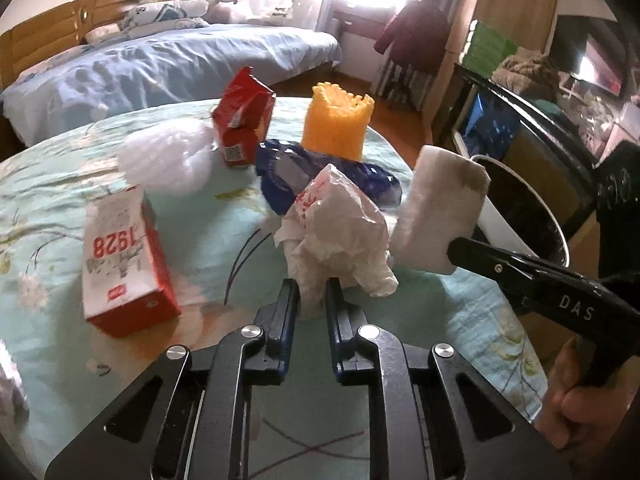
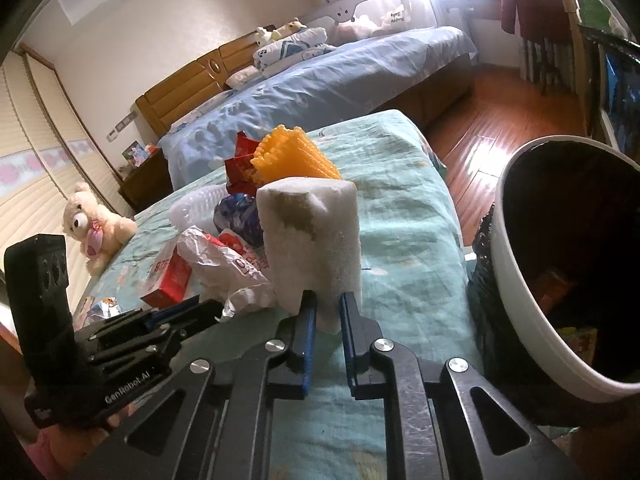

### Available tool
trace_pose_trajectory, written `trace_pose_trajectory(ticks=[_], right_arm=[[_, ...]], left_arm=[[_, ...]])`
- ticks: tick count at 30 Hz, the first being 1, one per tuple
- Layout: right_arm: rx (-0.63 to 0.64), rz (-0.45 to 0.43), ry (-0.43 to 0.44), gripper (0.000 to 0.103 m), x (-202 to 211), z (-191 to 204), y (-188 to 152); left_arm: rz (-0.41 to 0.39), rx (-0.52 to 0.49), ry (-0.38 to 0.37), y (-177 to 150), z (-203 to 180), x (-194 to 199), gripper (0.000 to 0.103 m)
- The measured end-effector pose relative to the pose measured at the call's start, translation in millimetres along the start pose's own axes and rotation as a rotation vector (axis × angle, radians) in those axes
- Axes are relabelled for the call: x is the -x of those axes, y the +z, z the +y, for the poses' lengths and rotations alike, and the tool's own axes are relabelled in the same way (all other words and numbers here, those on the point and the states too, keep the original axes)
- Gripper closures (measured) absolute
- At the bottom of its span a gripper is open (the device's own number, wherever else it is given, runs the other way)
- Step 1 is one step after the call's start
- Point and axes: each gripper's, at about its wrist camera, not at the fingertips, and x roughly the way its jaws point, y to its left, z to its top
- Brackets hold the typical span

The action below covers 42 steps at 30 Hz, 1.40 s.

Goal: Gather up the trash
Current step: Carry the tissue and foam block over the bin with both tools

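Note:
My left gripper (image 1: 313, 289) is shut on a crumpled white plastic bag with red print (image 1: 340, 224), just above the table. My right gripper (image 2: 329, 303) is shut on a white foam block with a brown stain (image 2: 314, 236), held up over the table's right edge; the block also shows in the left wrist view (image 1: 438, 208). A white trash bin with a black liner (image 2: 568, 264) stands right of the table, with some trash inside. On the table lie a red and white "1928" carton (image 1: 124, 264), a red carton (image 1: 244, 116), an orange foam net (image 1: 338, 124), a blue wrapper (image 1: 288, 172) and a white foam net (image 1: 168, 160).
The table has a pale green flowered cloth (image 2: 400, 216). A bed with blue bedding (image 1: 160, 64) stands behind it. A teddy bear (image 2: 94, 228) sits at the table's far left. A dark cabinet (image 1: 520, 128) stands to the right of the bin. Wooden floor (image 2: 500, 128) shows beyond the table.

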Motion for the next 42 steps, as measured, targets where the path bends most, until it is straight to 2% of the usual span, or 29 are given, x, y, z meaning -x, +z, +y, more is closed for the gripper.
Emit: trace_pose_trajectory(ticks=[6,14,30,42], right_arm=[[-0.001,-0.021,-0.002,0.092,17,0,-6],[-0.034,-0.065,-0.026,0.092,48,-11,-15],[-0.110,-0.133,-0.107,0.092,97,-52,-27],[-0.158,-0.170,-0.159,0.092,117,-82,-26]], left_arm=[[-0.014,0.018,-0.012,-6,1,13,0.090],[-0.040,-0.021,-0.052,-6,-25,27,0.090],[-0.038,-0.110,-0.124,1,-89,22,0.090],[-0.041,-0.162,-0.152,13,-123,14,0.090]])
